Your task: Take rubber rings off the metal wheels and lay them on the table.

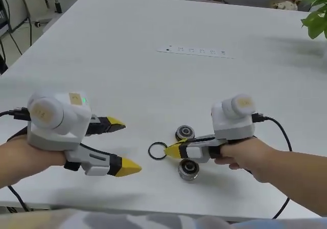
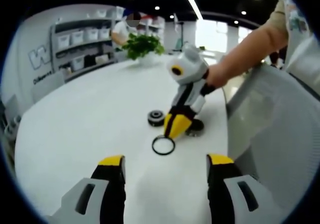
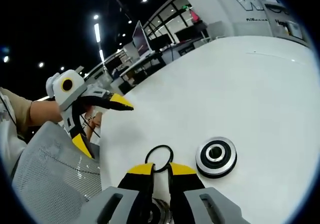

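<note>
The left claw hovers wide open and empty near the counter's near edge. Just beside it a thin black rubber ring lies flat on the counter. The right claw is narrowed to a slit on the ring's rim and seems to pinch it. This looks like the laying-down step. Next, let go and move to the farther wheel, whose dark band suggests a ring. The nearer wheel looks bare metal.
</note>
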The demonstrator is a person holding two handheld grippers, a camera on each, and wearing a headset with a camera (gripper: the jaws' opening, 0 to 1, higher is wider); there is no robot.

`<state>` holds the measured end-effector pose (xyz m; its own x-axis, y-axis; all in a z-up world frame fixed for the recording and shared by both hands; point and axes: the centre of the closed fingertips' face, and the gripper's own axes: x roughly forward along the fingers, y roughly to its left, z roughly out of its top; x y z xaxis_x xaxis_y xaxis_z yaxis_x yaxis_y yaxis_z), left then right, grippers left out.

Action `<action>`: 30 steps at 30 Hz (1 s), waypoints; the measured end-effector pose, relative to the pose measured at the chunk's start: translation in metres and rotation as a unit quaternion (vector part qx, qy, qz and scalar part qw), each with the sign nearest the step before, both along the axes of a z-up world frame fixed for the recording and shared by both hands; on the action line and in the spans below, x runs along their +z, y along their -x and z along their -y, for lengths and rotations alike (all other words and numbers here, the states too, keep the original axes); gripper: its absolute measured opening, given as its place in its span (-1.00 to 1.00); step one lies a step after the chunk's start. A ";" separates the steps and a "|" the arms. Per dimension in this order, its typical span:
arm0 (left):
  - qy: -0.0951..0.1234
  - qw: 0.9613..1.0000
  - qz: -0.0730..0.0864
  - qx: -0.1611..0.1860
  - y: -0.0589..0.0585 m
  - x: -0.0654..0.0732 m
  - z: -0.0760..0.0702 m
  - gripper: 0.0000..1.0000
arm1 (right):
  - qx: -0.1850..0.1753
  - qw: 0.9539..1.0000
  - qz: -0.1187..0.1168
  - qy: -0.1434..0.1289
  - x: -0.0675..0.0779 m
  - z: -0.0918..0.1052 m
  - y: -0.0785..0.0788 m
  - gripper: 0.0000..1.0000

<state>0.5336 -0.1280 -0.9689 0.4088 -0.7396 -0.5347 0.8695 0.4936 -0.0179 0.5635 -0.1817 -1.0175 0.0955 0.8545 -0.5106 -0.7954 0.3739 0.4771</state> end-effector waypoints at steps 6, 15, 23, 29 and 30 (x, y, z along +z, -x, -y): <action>-0.003 1.000 -0.003 -0.002 0.000 -0.001 0.000 0.32 | 0.008 1.000 0.009 0.001 0.003 0.002 0.001 -0.67; -0.005 1.000 -0.005 -0.010 -0.006 0.001 0.007 0.31 | -0.003 0.999 0.016 -0.031 0.027 0.009 -0.003 -0.54; -0.003 1.000 -0.003 -0.018 -0.018 0.007 0.017 0.27 | -0.016 0.998 0.038 -0.040 0.044 0.023 -0.011 -0.49; 0.001 1.000 -0.005 -0.020 -0.029 0.011 0.025 0.23 | -0.027 0.998 0.054 -0.033 0.050 0.037 -0.023 -0.46; 0.001 1.000 -0.005 -0.020 -0.031 0.011 0.026 0.22 | -0.029 0.997 0.057 -0.033 0.051 0.039 -0.024 -0.46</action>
